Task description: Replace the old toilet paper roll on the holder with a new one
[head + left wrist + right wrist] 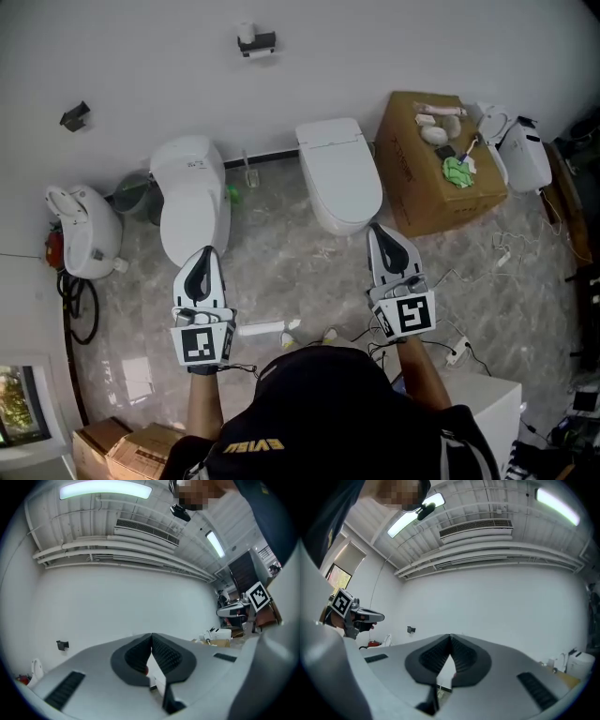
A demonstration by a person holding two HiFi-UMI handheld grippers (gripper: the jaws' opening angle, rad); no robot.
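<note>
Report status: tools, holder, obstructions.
Left tool shut, empty; right tool shut, empty. Holder on far wall, not yet reached. Rounded toilet and squarer toilet against wall beneath.

Two tongs [208, 253] [376, 230]; one wall holder [256, 43] (bearing one roll [246, 32]).

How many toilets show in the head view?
4. Left-centre toilet and centre toilet by the wall, far-left toilet, far-right toilet beside the cardboard box; the outer two are less clear, others may be hidden.

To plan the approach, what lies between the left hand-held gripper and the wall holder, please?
In the head view, a white toilet, then bare wall up to the holder.
</note>
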